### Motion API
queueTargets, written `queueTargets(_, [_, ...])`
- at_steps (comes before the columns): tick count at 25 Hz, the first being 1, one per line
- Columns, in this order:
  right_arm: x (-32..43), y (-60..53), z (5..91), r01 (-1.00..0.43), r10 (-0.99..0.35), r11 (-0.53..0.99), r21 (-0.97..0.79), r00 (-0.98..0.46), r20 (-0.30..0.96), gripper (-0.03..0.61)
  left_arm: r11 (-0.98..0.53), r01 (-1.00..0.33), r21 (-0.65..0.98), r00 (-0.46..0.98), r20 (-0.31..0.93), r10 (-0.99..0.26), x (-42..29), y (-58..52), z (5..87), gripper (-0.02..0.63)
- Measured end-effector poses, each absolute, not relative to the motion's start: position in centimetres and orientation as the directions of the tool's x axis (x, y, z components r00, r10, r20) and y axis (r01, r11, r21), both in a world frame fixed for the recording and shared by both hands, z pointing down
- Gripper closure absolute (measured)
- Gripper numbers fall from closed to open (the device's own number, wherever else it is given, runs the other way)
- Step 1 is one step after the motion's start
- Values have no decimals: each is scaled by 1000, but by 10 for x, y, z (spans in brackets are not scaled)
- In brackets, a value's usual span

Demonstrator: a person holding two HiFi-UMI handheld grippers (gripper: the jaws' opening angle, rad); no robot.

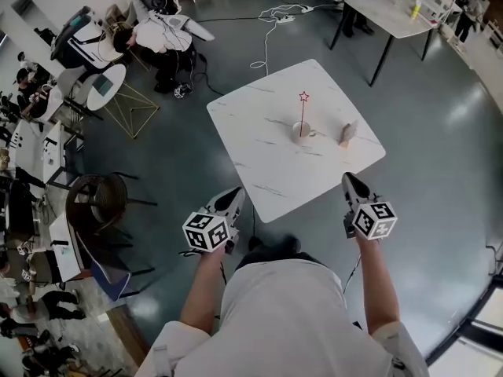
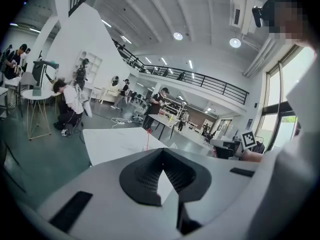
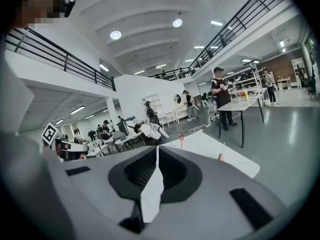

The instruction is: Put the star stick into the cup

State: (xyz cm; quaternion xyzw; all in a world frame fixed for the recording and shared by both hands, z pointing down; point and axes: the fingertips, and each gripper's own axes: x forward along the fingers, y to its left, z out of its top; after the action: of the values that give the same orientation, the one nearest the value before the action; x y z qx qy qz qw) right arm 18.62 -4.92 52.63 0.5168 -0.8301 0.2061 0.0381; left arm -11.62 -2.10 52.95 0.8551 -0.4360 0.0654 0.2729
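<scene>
A thin red star stick (image 1: 302, 115) stands upright in a white cup (image 1: 302, 133) near the middle of the white square table (image 1: 267, 171). Both grippers hang off the table's near edge, well short of the cup. My left gripper (image 1: 235, 195) is at the near left corner and my right gripper (image 1: 349, 181) at the near right edge. In both gripper views the jaws are shut with nothing between them. The left gripper view shows the star stick (image 2: 147, 140) far ahead. The right gripper view shows its star (image 3: 182, 136) over the tabletop.
A small pinkish object (image 1: 346, 134) lies on the table right of the cup. A second table (image 1: 393, 10) stands at the back right, with cables (image 1: 271, 22) on the floor beyond. People, a round side table (image 1: 106, 85) and chairs crowd the left side.
</scene>
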Motion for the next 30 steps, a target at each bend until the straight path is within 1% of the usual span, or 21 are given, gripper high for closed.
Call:
queueTargets(4, [181,-42,518,-884,-856,365,-293,-442,269,546,-492,-766,414,632,346,-693,-123,-22,523,601])
queueTargets(12, [168,-32,503,-903,-888,315,-293,-389,245,549,-584,-733,348,680,352,-644,-135,-28,502,601])
queueTargets(23, [155,-31,505,-913,-898,296,-282,-366,243,552,-569,-727,383,685,359,-634,-151,-35,514,601])
queueTargets(30, [149,-36,501,-918,-901,299,-260,-361,238,554,-586,-712,386,701,352,-620,-151,-40,515,601])
